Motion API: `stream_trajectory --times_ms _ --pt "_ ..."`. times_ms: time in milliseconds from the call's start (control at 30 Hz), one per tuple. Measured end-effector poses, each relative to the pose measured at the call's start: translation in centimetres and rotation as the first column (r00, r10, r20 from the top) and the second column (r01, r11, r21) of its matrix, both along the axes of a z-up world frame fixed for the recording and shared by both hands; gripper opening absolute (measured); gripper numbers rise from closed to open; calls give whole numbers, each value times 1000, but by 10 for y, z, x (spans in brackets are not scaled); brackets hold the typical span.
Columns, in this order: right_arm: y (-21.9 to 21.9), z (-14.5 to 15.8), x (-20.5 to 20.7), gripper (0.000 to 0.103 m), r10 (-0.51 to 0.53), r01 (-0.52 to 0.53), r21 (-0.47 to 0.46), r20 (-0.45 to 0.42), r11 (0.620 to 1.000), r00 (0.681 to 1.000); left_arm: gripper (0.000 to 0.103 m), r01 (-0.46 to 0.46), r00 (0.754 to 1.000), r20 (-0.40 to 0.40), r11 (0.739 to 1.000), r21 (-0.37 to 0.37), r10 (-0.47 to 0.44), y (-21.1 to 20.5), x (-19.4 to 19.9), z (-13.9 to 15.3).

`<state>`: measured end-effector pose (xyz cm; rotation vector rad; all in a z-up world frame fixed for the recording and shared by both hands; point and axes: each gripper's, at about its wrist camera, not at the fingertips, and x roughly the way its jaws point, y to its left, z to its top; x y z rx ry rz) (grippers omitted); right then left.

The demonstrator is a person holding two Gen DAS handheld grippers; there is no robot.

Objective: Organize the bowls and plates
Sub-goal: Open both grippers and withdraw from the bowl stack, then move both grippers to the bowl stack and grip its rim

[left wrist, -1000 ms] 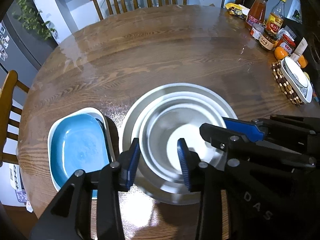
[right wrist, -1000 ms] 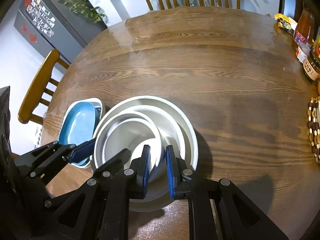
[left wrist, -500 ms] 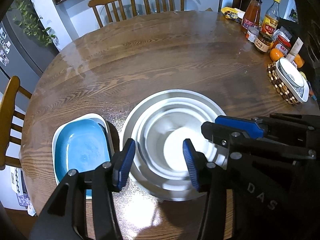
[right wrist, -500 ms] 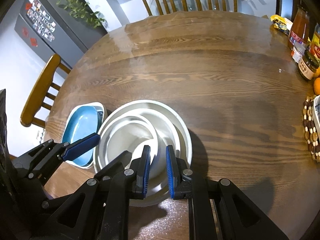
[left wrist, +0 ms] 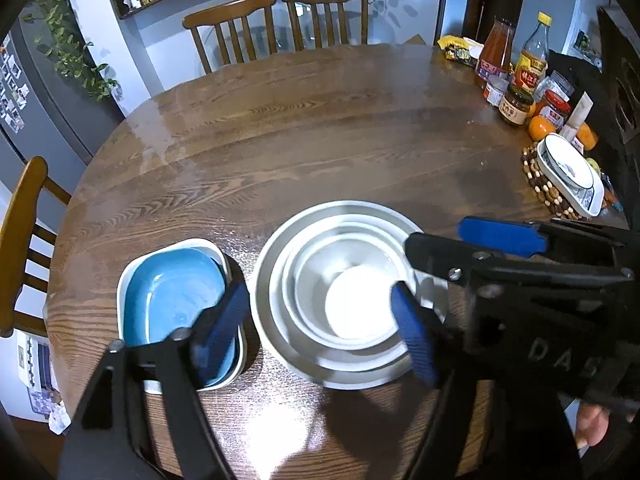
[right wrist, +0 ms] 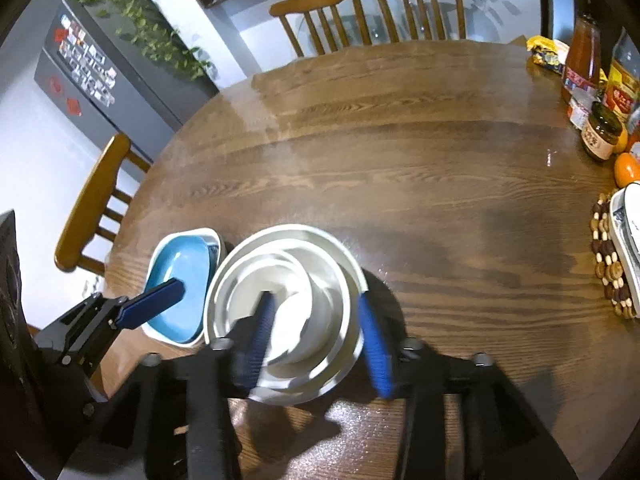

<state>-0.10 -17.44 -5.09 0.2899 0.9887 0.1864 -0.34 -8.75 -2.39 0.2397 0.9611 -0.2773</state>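
Observation:
A nest of white bowls [left wrist: 348, 300] sits inside a wide pale dish [left wrist: 264, 292] on the round wooden table [left wrist: 320, 140]. Beside it on the left a blue dish [left wrist: 172, 296] lies inside a white rectangular dish [left wrist: 132, 272]. My left gripper [left wrist: 320, 332] is open wide and empty, raised above the bowls' near side. My right gripper [right wrist: 318, 340] is open and empty, its blue pads astride the near rim of the bowl stack [right wrist: 280, 304]. The blue dish also shows in the right wrist view [right wrist: 180, 284].
Sauce bottles and jars [left wrist: 516, 76], oranges [left wrist: 540, 128] and a white patterned dish on a beaded trivet [left wrist: 568, 172] crowd the table's right edge. Wooden chairs [left wrist: 280, 20] stand at the far side and another at the left [left wrist: 24, 232].
Both grippers have risen and drawn back from the bowls. The right gripper was shut and has opened. The left gripper has opened wider.

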Motion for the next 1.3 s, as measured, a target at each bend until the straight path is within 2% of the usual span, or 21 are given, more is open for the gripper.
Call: stream_trajectory --times_ms 200,267,400,767,867,1067,1300 --pt "-9 4 -3 50 -23 22 19 7 1000 1000 82 -23 1000 5 1000 -11 23 8 0 4" --pt "-13 4 -4 61 -33 33 23 8 999 999 83 -36 999 2 999 -18 36 11 0 5" --pt "-18 3 -5 62 -41 41 27 0 999 999 95 -69 998 -7 997 -32 69 18 2 6" --pt "-28 0 -11 63 -59 59 8 -6 998 998 95 -175 983 -75 981 -85 169 50 5 6" --pt "-34 -4 -12 63 -75 75 11 -17 997 997 95 -236 968 -111 965 -116 223 70 7 2" --pt "-39 -18 -12 62 -89 89 9 -48 996 995 95 -324 942 -134 939 -112 309 91 8 -3" --pt "-39 -28 -8 62 -81 82 23 -66 996 995 92 -340 932 -178 932 -127 315 97 13 -11"
